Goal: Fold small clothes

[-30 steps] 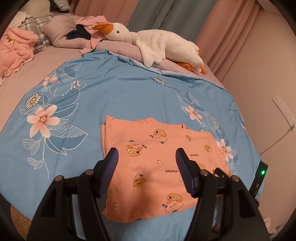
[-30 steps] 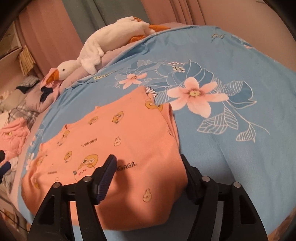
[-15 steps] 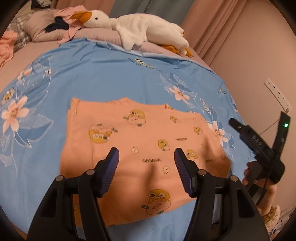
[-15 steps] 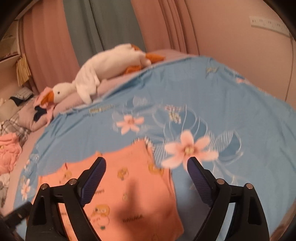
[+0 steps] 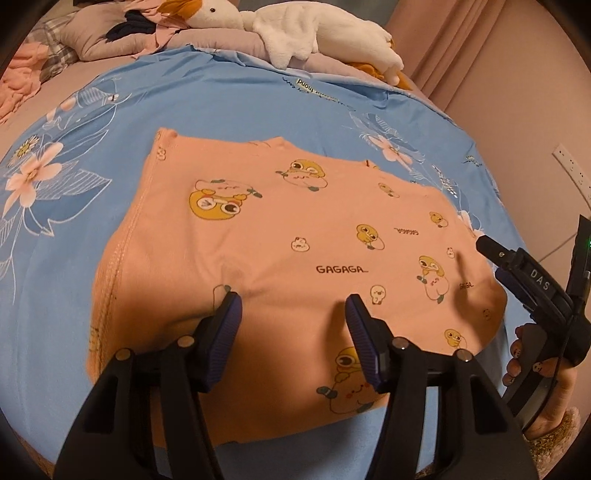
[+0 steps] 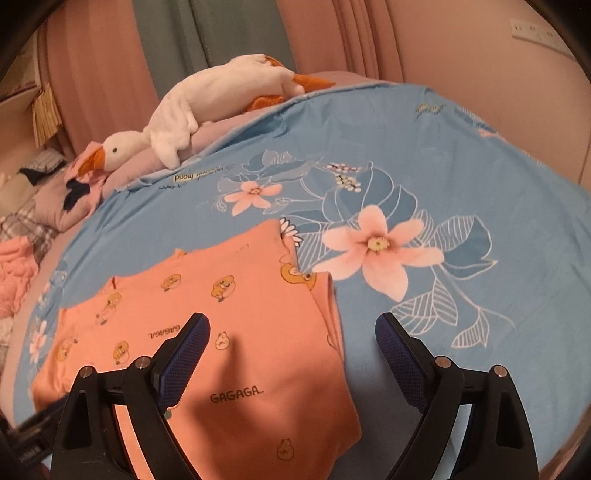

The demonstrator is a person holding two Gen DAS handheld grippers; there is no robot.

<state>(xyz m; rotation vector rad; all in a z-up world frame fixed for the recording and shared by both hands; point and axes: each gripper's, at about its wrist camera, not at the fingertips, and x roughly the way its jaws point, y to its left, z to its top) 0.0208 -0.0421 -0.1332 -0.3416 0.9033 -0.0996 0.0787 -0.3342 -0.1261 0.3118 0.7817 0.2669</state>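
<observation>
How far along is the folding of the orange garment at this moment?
Done: the orange garment lies flat on the blue sheet, its side apparently folded in. In hand: the left claw presses the fabric, closing, puckering it; the right claw hangs open. Left: remaining folds.

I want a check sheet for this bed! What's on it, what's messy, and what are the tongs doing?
Surface: blue flower-print bedsheet, smooth.
Job's things: orange duck-print shirt, flat, partly folded.
Clutter: white plush goose at the sheet's far edge; pink crumpled clothes off to the side.
Grippers: left tongs over the shirt's near part, closing, pinching nothing; right tongs open, straddling the shirt's side edge.
Cables: thin wire by the wall.
Surroundings: pink curtains, white wall socket strip.
</observation>
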